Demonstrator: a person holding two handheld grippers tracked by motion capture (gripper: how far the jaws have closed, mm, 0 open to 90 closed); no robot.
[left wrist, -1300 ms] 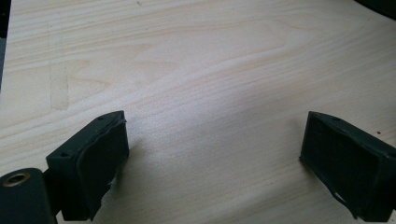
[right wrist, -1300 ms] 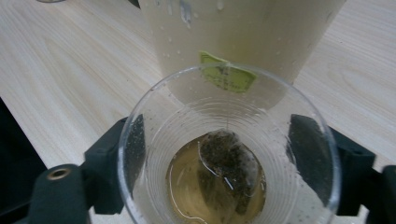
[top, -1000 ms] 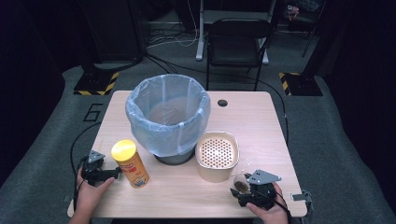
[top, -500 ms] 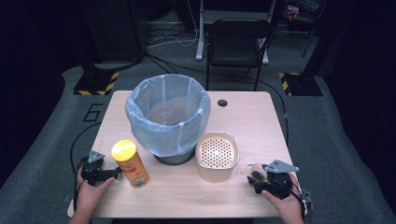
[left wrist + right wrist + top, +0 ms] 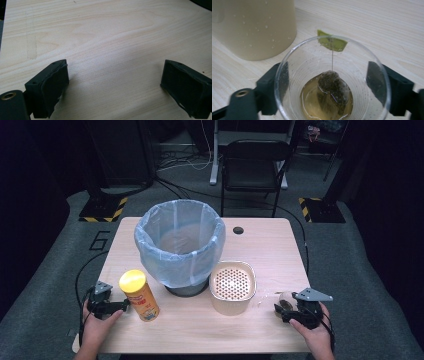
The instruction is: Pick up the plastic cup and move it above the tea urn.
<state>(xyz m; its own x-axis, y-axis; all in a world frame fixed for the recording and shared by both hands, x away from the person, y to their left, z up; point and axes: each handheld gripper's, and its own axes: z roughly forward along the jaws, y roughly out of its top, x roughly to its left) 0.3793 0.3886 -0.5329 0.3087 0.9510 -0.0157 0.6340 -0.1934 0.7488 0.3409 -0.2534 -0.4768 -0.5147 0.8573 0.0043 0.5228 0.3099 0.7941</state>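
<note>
Jaws of both grippers low over pale wooden table [image 5: 280,245], dark room beyond.

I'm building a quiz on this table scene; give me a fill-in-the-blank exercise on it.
1. The clear plastic cup between the right tool's jaws holds a wet tea ____.
2. The grey bin is lined with a pale ____ plastic bag.
3. The tall snack can has a ____ lid.
4. The left tool has ____ between its jaws.

Missing: bag; blue; yellow; nothing
</note>
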